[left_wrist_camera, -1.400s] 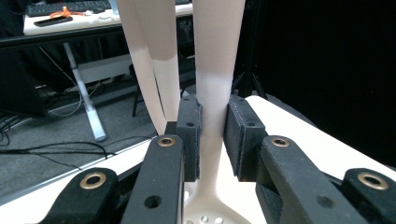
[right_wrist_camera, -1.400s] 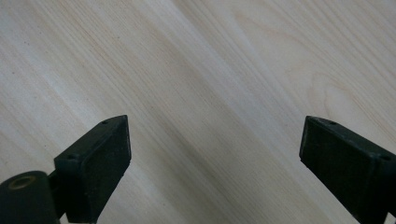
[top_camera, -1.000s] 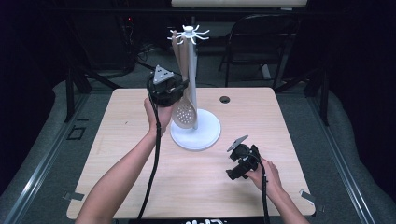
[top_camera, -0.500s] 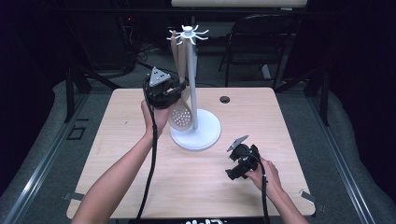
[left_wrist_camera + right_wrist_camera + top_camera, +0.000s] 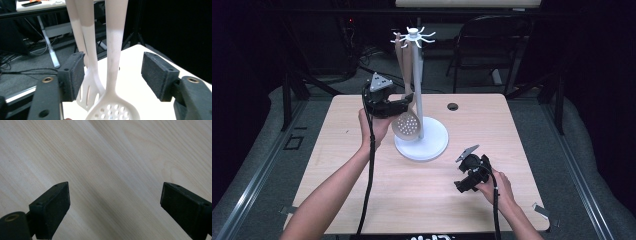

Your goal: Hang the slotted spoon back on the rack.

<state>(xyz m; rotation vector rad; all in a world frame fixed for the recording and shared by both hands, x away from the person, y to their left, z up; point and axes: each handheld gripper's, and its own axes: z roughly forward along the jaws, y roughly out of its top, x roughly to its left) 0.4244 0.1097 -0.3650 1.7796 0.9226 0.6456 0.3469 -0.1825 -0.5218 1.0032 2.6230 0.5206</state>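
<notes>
1. Left gripper (image 5: 404,106), jaws: released, having just been opening. The handle of the skimmer (image 5: 113,50) stands between the two black pads (image 5: 76,75) with a gap on each side; neither pad presses on it.
2. Skimmer: pale, perforated round head (image 5: 406,125) hanging low, handle rising to the hooks at the top of the stand. It hangs on the left side of the pole, head just above the base.
3. Slotted turner (image 5: 87,62): a second pale utensil hanging just beyond the skimmer in the left gripper view, close to the left-hand pad; whether it touches that pad is hard to judge from this angle.
4. Utensil stand (image 5: 420,145): white, round base, upright pole, ring of curved hooks at the top. It sits at the middle of the worktop, towards the far side.
5. Left hand (image 5: 374,125): raised off the worktop, left of the stand, carrying the gripper level with the skimmer's lower handle.
6. Right gripper (image 5: 463,183), jaws: released, spread wide, nothing between them; bare wood shows under them in the right gripper view.
7. Right hand (image 5: 497,187): near right part of the worktop, well apart from the stand.
8. Worktop (image 5: 337,165): light wood, with a small dark round grommet (image 5: 453,106) at the far edge, right of the pole.
</notes>
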